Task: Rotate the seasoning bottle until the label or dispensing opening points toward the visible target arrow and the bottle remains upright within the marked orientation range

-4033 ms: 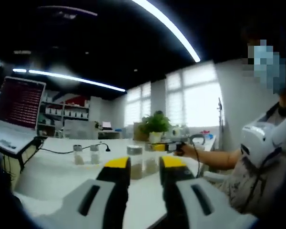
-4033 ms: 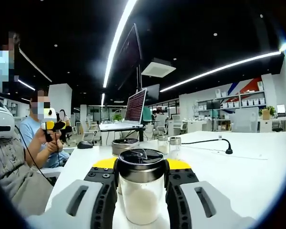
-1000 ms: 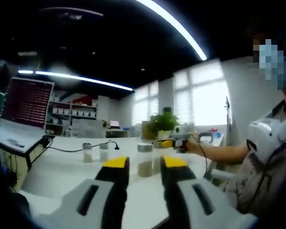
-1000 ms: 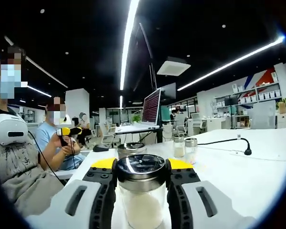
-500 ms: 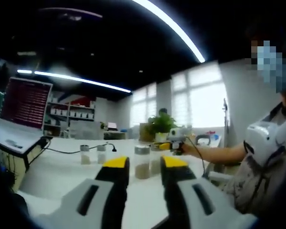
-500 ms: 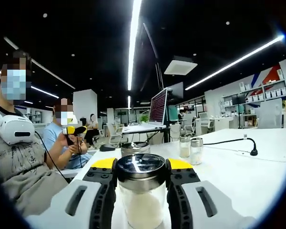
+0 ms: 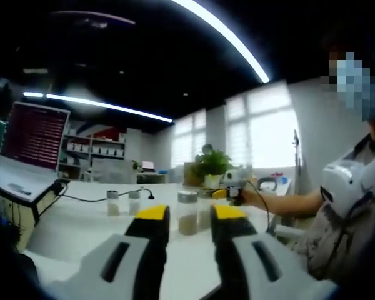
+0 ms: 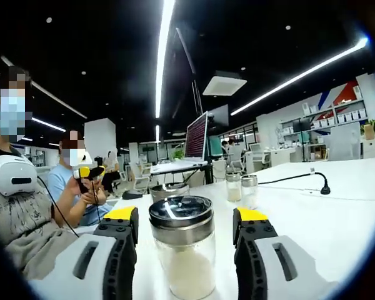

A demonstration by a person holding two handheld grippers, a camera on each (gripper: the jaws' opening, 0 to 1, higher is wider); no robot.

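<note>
right gripper view: my right gripper (image 8: 186,228) stood wide around the upright glass seasoning bottle with steel lid (image 8: 182,247) on the white table (image 8: 325,219); left gripper (image 7: 182,215) narrow, empty. risk: a jaw clipping and tipping it.

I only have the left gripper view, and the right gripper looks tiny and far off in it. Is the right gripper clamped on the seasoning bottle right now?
Observer: No. In the right gripper view the right gripper is open, with a gap between each jaw and the seasoning bottle.
Operator: Is the bottle standing straight?
Observer: Yes, it stands upright on the white table, between the two jaws.
Operator: What's inside it, and is it capped?
Observer: It holds white seasoning, and a shiny metal lid sits on top.
</note>
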